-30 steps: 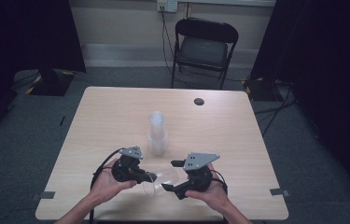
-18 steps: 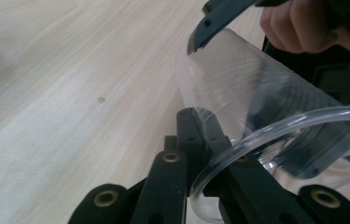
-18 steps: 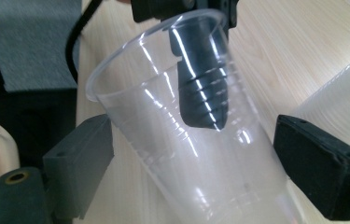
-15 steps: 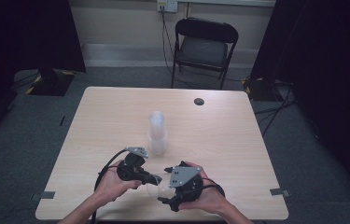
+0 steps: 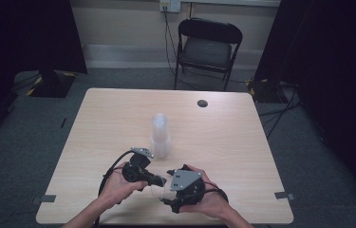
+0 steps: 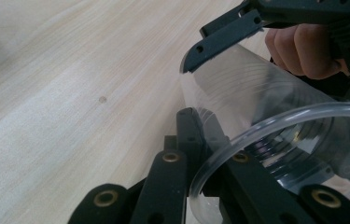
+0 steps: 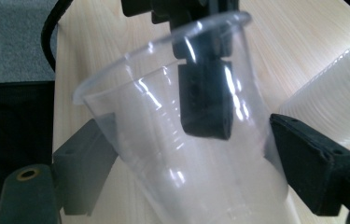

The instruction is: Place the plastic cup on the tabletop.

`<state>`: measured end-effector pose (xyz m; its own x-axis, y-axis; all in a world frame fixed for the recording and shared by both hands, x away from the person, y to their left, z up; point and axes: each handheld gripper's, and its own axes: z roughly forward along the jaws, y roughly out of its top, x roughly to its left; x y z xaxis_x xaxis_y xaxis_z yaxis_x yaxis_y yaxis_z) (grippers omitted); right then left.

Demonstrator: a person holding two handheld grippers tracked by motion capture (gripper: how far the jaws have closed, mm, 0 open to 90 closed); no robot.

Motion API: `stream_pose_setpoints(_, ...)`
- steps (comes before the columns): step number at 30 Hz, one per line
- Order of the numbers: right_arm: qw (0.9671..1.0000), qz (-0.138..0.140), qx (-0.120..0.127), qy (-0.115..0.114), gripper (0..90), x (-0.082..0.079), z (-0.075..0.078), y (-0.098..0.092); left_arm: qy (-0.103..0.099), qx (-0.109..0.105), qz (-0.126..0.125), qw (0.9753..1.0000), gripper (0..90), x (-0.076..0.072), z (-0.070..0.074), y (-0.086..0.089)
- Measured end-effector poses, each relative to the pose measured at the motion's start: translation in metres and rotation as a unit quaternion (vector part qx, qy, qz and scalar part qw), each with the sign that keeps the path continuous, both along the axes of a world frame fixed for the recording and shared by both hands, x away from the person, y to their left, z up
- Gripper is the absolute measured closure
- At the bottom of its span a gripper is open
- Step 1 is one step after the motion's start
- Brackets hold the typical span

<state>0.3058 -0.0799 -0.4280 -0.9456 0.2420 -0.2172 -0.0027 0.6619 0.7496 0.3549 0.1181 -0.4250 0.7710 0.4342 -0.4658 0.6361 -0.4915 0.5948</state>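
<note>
A clear plastic cup [image 5: 159,191] hangs on its side between my two grippers, just above the table's front edge. My left gripper [image 6: 196,122] is shut on the cup's rim [image 6: 238,142], with one jaw inside the cup [image 7: 163,154] and one outside. My right gripper [image 7: 191,140] holds the cup's body from the base end, a jaw against each side wall. In the high view the left gripper [image 5: 160,181] comes in from the left and the right gripper [image 5: 168,187] from the right.
A tall stack of clear cups [image 5: 160,135] stands upright in the middle of the wooden table [image 5: 118,118], just beyond the grippers. A small dark disc [image 5: 202,103] lies near the far edge. A folding chair [image 5: 209,47] stands behind the table.
My right hand has rolled its gripper over and drawn closer to the left one. The cup stays between the two grippers. The left gripper has barely moved.
</note>
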Motion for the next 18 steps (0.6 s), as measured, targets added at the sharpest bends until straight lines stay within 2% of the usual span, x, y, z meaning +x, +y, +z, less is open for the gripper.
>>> stream_pose_setpoints(2, 1.0000, 0.003, -0.001, -0.002, 17.8, -0.0004, -0.0008, 0.0019, 0.003, -0.001, -0.006, 1.0000, 89.7, 0.0003, 0.0007, -0.0019)
stream_pose_setpoints(5, 1.0000, 0.004, -0.003, -0.008, 18.0, -0.0019, -0.0004, 0.0051, -0.003, 0.005, 0.000, 1.0000, 89.6, -0.0008, 0.0024, -0.0056)
stream_pose_setpoints(9, 1.0000, -0.004, 0.004, -0.008, 19.2, -0.0015, -0.0003, 0.0051, -0.003, 0.002, 0.004, 1.0000, 88.9, 0.0000, 0.0022, -0.0060)
stream_pose_setpoints(10, 1.0000, -0.004, 0.005, -0.007, 19.4, -0.0015, -0.0003, 0.0049, -0.002, 0.000, 0.010, 0.9999, 88.5, -0.0002, 0.0023, -0.0062)
stream_pose_setpoints(11, 0.9999, -0.005, 0.007, -0.009, 20.8, -0.0016, -0.0002, 0.0047, -0.010, 0.007, 0.018, 0.9998, 86.9, -0.0008, 0.0029, -0.0064)
stream_pose_setpoints(15, 0.9996, -0.012, 0.026, -0.005, 25.3, -0.0005, 0.0024, 0.0019, -0.012, -0.021, 0.025, 0.9994, 85.1, -0.0007, 0.0041, -0.0027)
stream_pose_setpoints(18, 0.9992, -0.019, 0.035, -0.007, 27.2, -0.0002, 0.0040, 0.0003, -0.015, -0.028, 0.032, 0.9990, 83.9, -0.0003, 0.0052, -0.0015)
